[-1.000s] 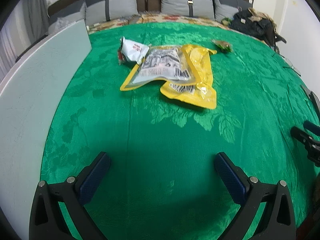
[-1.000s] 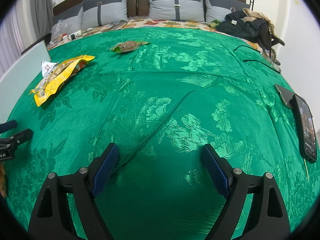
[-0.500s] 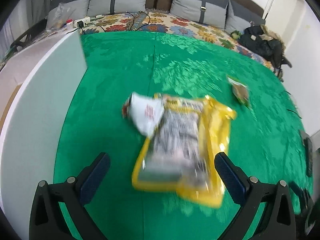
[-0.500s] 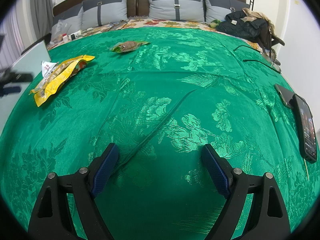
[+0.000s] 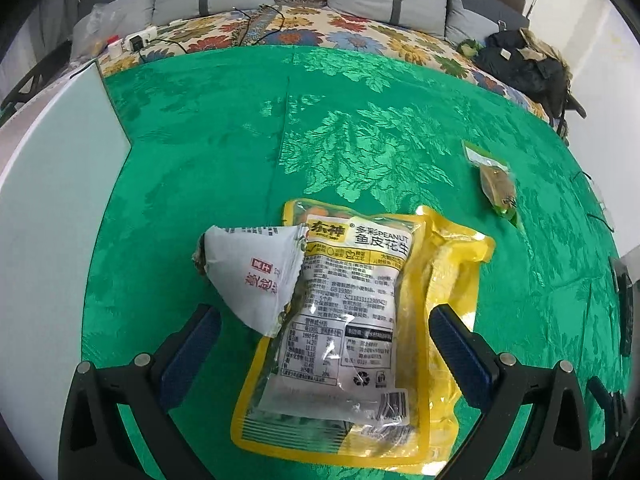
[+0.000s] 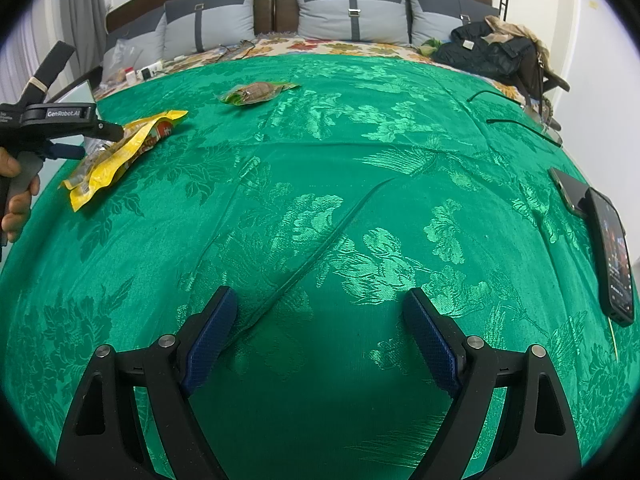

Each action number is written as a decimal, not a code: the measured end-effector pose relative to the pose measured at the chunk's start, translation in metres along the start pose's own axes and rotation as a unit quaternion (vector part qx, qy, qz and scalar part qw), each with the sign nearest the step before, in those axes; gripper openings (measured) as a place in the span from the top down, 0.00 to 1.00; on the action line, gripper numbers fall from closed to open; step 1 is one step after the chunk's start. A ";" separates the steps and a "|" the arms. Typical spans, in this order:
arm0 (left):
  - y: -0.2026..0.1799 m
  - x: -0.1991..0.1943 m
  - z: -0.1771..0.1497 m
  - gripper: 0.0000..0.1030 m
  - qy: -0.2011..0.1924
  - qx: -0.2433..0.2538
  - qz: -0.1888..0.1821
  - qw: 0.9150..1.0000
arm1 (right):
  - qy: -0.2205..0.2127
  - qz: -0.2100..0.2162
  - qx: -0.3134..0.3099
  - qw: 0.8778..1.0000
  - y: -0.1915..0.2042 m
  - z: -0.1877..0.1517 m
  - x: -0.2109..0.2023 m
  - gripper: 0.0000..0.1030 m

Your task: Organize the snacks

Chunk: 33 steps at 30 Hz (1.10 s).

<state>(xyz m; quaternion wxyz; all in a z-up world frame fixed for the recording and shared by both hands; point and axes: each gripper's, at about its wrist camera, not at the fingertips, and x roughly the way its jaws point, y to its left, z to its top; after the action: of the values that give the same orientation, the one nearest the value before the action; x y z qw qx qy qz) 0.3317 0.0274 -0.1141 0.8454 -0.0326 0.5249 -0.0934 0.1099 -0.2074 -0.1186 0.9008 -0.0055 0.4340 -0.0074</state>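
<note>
Left gripper point(image 5: 324, 336) over the flat yellow peanut bag point(image 5: 352, 344) on the green cloth-covered bed point(image 5: 224, 168), jaws wide apart, nothing held. Right gripper point(image 6: 320, 332) over bare cloth, jaws apart too. Could pinch the small white wrapper point(image 5: 256, 272) lying on top as well. Could slip off the shiny plastic.

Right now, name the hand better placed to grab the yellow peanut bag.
Left. Its open tongs already straddle the yellow peanut bag; the right tongs hover over bare green cloth, far away.
</note>
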 end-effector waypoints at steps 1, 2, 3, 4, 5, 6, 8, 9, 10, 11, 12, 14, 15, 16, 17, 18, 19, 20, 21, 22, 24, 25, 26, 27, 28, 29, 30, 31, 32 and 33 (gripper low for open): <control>-0.003 0.000 0.001 0.00 0.004 0.012 -0.003 1.000 | 0.000 0.000 0.000 1.000 0.000 0.000 0.000 0.14; -0.007 -0.001 0.001 0.00 0.004 0.029 0.002 1.000 | 0.000 0.000 0.000 1.000 0.000 0.000 0.000 0.14; -0.012 -0.001 0.002 0.00 0.002 0.045 0.013 0.999 | 0.000 0.000 0.000 1.000 0.000 0.000 0.000 0.14; -0.015 -0.001 0.002 0.00 0.001 0.055 0.019 0.998 | 0.000 0.000 0.000 1.000 0.000 0.000 0.000 0.14; -0.019 0.001 0.002 0.00 0.003 0.068 0.025 0.997 | 0.000 0.000 0.000 1.000 0.000 0.000 0.000 0.14; -0.020 0.003 0.003 0.00 0.006 0.073 0.030 0.997 | 0.000 0.000 0.000 1.000 0.000 0.000 0.000 0.14; -0.019 0.009 0.002 0.01 0.016 0.075 0.040 0.996 | 0.000 0.000 0.001 1.000 0.000 0.000 0.000 0.14; -0.015 0.009 0.001 0.03 0.014 0.061 0.029 0.998 | 0.000 0.000 0.001 1.000 0.000 0.000 0.000 0.14; -0.012 0.009 0.001 0.06 0.015 0.049 0.020 0.998 | 0.000 0.000 0.001 1.000 0.000 0.000 0.000 0.14; -0.006 0.008 0.000 0.18 0.014 0.029 -0.003 0.999 | 0.000 0.000 0.001 1.000 0.000 0.000 0.000 0.14; -0.001 0.006 -0.003 0.27 0.010 0.008 -0.025 1.000 | 0.000 0.000 0.001 1.000 0.000 0.000 0.000 0.14; 0.002 -0.002 -0.011 0.40 -0.002 -0.011 -0.030 0.999 | 0.000 0.000 0.001 1.000 0.000 0.000 0.000 0.14; 0.004 -0.006 -0.016 0.42 -0.003 -0.017 -0.027 0.999 | 0.000 0.000 0.001 1.000 0.000 0.000 0.000 0.14; 0.007 -0.011 -0.024 0.42 -0.001 -0.026 -0.029 0.999 | 0.000 0.000 0.001 1.000 0.000 0.000 0.000 0.14; 0.010 -0.015 -0.032 0.43 0.000 -0.034 -0.031 0.999 | 0.000 0.000 0.001 1.000 0.000 0.000 0.000 0.14; 0.012 -0.022 -0.042 0.43 0.001 -0.043 -0.034 0.998 | 0.000 0.000 0.001 1.000 0.000 0.000 0.000 0.14; 0.015 -0.028 -0.053 0.43 0.004 -0.052 -0.035 0.998 | 0.000 0.000 0.001 1.000 0.000 0.000 0.000 0.14; 0.019 -0.038 -0.070 0.43 0.007 -0.061 -0.031 0.998 | 0.000 0.000 0.001 1.000 0.000 0.000 0.000 0.14; 0.019 -0.043 -0.081 0.43 0.010 -0.062 -0.027 0.998 | 0.000 0.000 0.001 1.000 0.000 0.000 0.000 0.14; 0.020 -0.052 -0.096 0.43 0.010 -0.061 -0.020 0.998 | 0.000 0.000 0.001 1.000 0.000 0.000 0.000 0.14; 0.019 -0.066 -0.125 0.40 0.007 -0.050 0.001 0.999 | 0.000 0.000 0.001 1.000 0.000 0.000 0.000 0.14; 0.018 -0.073 -0.140 0.38 -0.001 -0.043 0.017 0.999 | 0.000 0.000 0.001 1.000 0.000 0.000 0.000 0.14; 0.019 -0.076 -0.150 0.32 -0.009 -0.040 0.030 0.999 | 0.000 0.000 0.001 1.000 0.000 0.000 0.000 0.14; 0.021 -0.077 -0.155 0.23 -0.016 -0.043 0.038 0.998 | 0.000 0.000 0.001 1.000 0.000 0.000 0.000 0.14; 0.023 -0.076 -0.160 0.19 -0.018 -0.047 0.043 0.998 | 0.000 0.000 0.001 1.000 0.000 0.000 0.000 0.14; 0.026 -0.072 -0.163 0.17 -0.020 -0.051 0.048 0.997 | 0.000 0.000 0.001 1.000 0.000 0.000 0.000 0.14; 0.025 -0.072 -0.164 0.13 -0.040 -0.040 0.060 0.997 | 0.000 0.000 0.001 1.000 0.000 0.000 0.000 0.14; 0.024 -0.069 -0.164 0.10 -0.044 -0.032 0.071 0.996 | 0.000 0.000 0.001 1.000 0.000 0.000 0.000 0.14; 0.022 -0.064 -0.163 0.07 -0.042 -0.023 0.086 0.995 | 0.000 0.000 0.001 1.000 0.000 0.000 0.000 0.14; 0.020 -0.063 -0.163 0.05 -0.051 -0.015 0.100 0.994 | 0.000 0.000 0.001 1.000 0.000 0.000 0.000 0.14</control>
<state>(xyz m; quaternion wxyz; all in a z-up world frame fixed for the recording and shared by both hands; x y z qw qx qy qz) 0.1617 0.0661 -0.1347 0.8754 0.0030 0.4835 0.0011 0.1099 -0.2071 -0.1184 0.9009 -0.0049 0.4340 -0.0077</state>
